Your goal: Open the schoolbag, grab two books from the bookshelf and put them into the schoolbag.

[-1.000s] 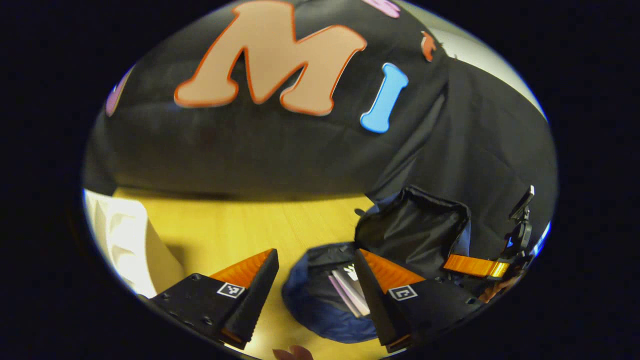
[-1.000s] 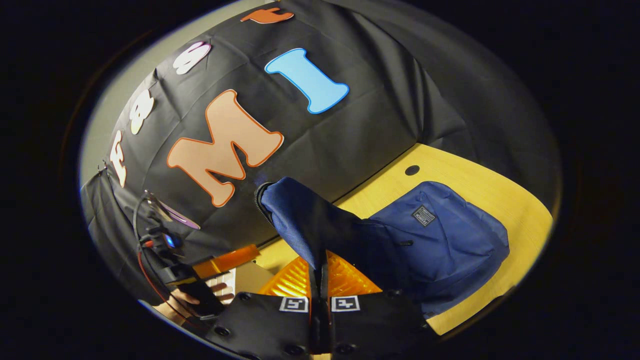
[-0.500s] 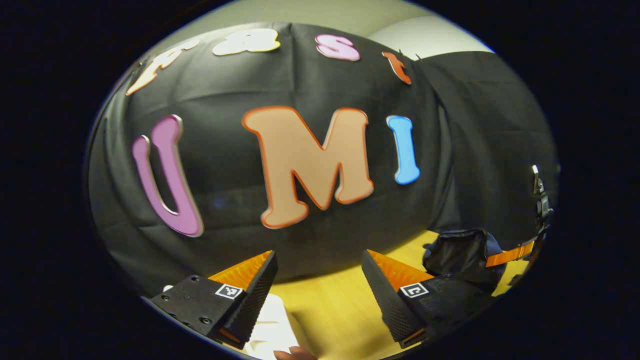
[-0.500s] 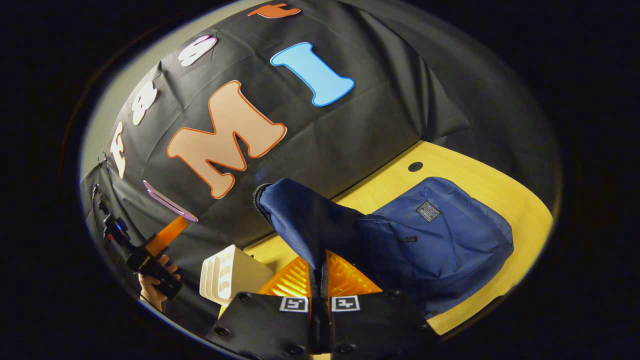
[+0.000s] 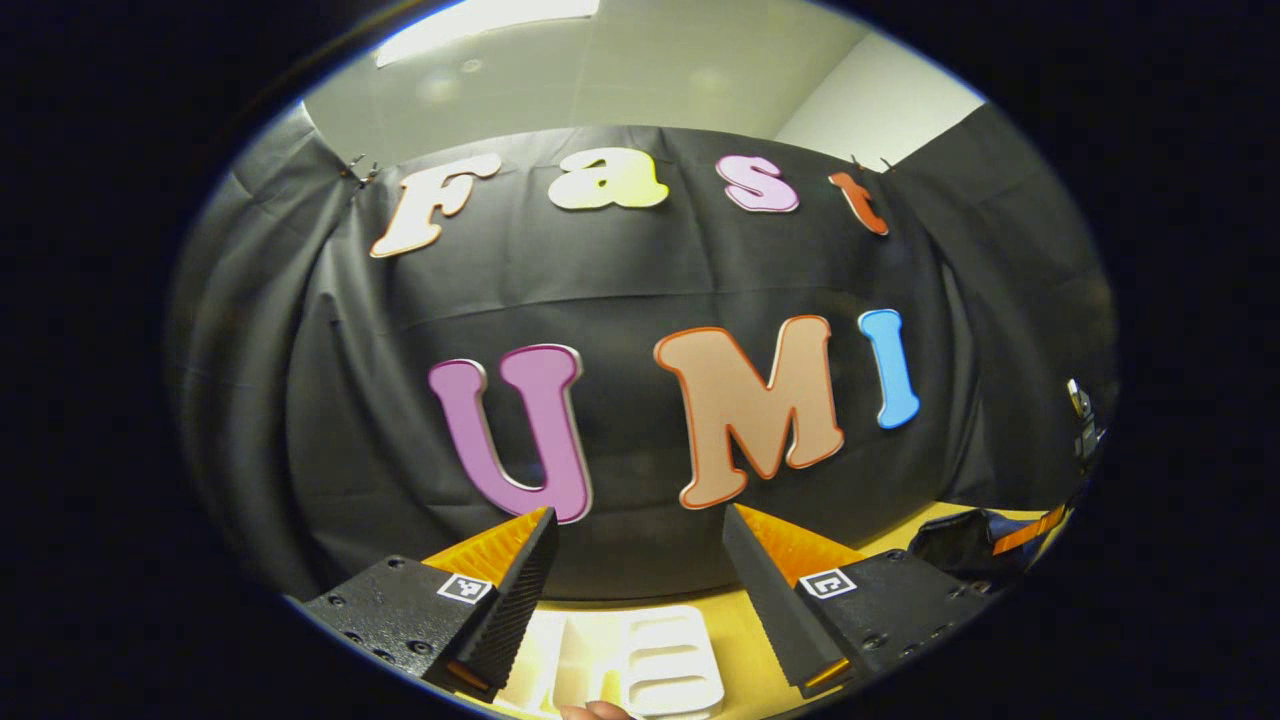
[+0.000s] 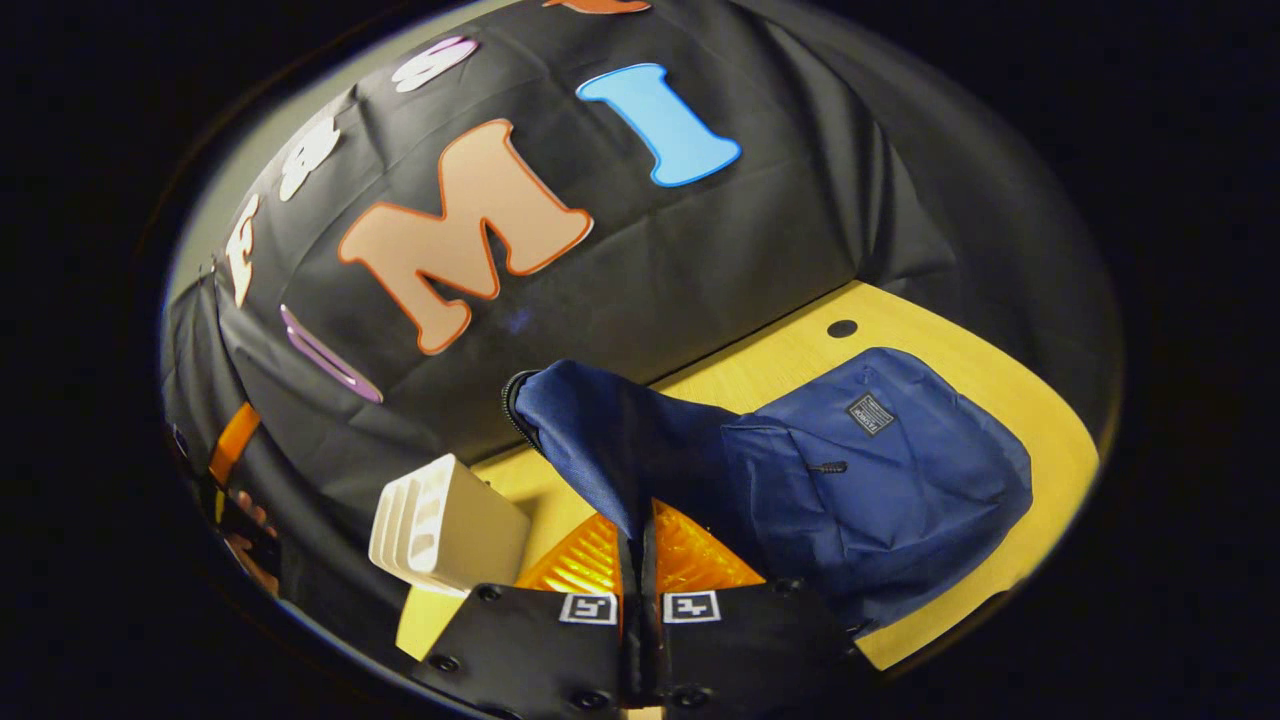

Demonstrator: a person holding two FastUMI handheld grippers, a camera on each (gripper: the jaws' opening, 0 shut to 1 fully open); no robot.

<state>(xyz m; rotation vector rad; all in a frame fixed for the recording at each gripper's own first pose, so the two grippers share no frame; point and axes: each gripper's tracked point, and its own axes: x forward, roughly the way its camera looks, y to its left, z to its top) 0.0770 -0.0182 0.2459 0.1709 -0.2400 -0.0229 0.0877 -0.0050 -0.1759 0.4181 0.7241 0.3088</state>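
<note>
Your left claw (image 5: 635,560) stands wide open with nothing between its fingers, low in the centre of the left gripper view, facing the booth wall. Just below the gap, at the bottom edge of that frame, sits the white bookshelf (image 5: 640,660), slots up, on the yellow bench (image 5: 740,640). At the lower right of the same frame a dark bit of the schoolbag (image 5: 960,540) shows, with an orange part of your other claw just beside it. In the right gripper view your right claw (image 6: 640,545) is closed tight, both fingers pinching a fold of the blue schoolbag's (image 6: 880,480) flap, which rises from the fingertips toward frame centre with its zipper edge at the top. The bag's body lies flat on the bench (image 6: 1040,420) at the right of the frame. The bookshelf (image 6: 445,525) stands at lower left, near the bag but apart from it. Whether books are in the shelf cannot be told.
</note>
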